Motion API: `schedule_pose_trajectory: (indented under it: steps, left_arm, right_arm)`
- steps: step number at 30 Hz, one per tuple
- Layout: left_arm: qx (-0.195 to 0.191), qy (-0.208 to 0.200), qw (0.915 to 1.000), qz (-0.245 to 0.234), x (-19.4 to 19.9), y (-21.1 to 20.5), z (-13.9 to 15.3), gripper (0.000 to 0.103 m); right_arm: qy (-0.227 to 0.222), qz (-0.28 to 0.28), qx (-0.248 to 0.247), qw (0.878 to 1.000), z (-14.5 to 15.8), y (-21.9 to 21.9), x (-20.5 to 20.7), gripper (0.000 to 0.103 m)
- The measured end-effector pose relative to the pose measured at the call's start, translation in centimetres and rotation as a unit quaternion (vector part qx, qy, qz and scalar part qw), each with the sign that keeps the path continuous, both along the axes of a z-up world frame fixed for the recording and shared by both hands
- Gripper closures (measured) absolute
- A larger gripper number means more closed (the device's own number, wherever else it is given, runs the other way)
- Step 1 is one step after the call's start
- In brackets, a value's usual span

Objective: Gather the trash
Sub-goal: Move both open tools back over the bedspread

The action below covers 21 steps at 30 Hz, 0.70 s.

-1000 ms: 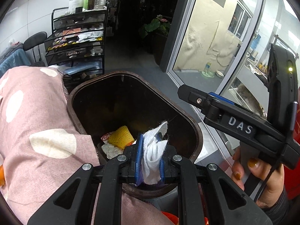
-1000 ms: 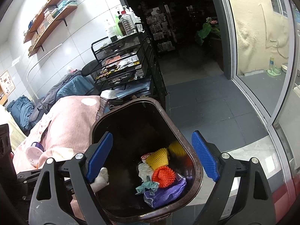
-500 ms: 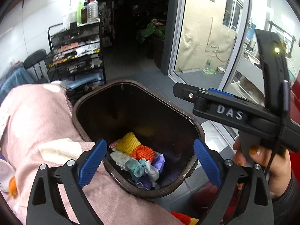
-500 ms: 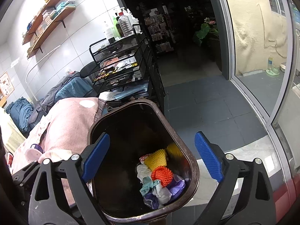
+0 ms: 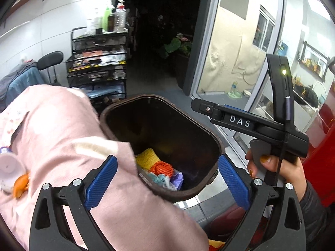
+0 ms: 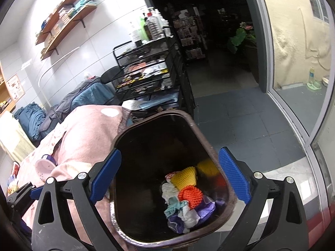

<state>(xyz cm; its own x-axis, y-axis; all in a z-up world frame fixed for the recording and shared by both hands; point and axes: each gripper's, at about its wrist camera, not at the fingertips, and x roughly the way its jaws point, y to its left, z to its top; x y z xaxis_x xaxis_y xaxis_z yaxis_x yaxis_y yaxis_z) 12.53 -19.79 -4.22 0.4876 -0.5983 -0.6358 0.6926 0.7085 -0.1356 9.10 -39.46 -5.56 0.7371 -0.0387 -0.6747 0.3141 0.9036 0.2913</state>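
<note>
A dark brown trash bin stands on the floor beside the pink cloth-covered table; it also shows in the right wrist view. Inside lie yellow foam netting, orange netting, white tissue and purple wrapping. My left gripper is open and empty above the bin's near rim. My right gripper is open and empty over the bin; its body shows in the left wrist view.
A pink cup and an orange scrap lie on the pink cloth at the left. A black wire shelf cart with bottles stands behind the bin. A glass door is to the right.
My left gripper opened and let the white tissue fall into the bin, then drew back and up toward the table. My right gripper stayed open over the bin.
</note>
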Motion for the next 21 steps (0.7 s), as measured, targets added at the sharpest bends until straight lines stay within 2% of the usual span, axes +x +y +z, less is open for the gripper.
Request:
schedule_pose_trajectory:
  steps: [6, 12, 21]
  left_arm:
    - [-0.023, -0.017, 0.9989, 0.038, -0.5, 3.8, 1.0, 0.007]
    - [-0.006, -0.045, 0.9956, 0.082, -0.5, 7.2, 1.3, 0.006]
    - [0.000, -0.046, 0.9863, 0.159, 0.1, 13.8, 0.8, 0.006]
  right_arm:
    - [-0.003, 0.050, 0.006, 0.999, 0.2, 3.3, 0.9, 0.010]
    - [-0.003, 0.103, 0.008, 0.995, 0.7, 7.2, 2.1, 0.010]
    - [0.004, 0.203, 0.006, 0.979, 1.2, 14.6, 4.5, 0.010]
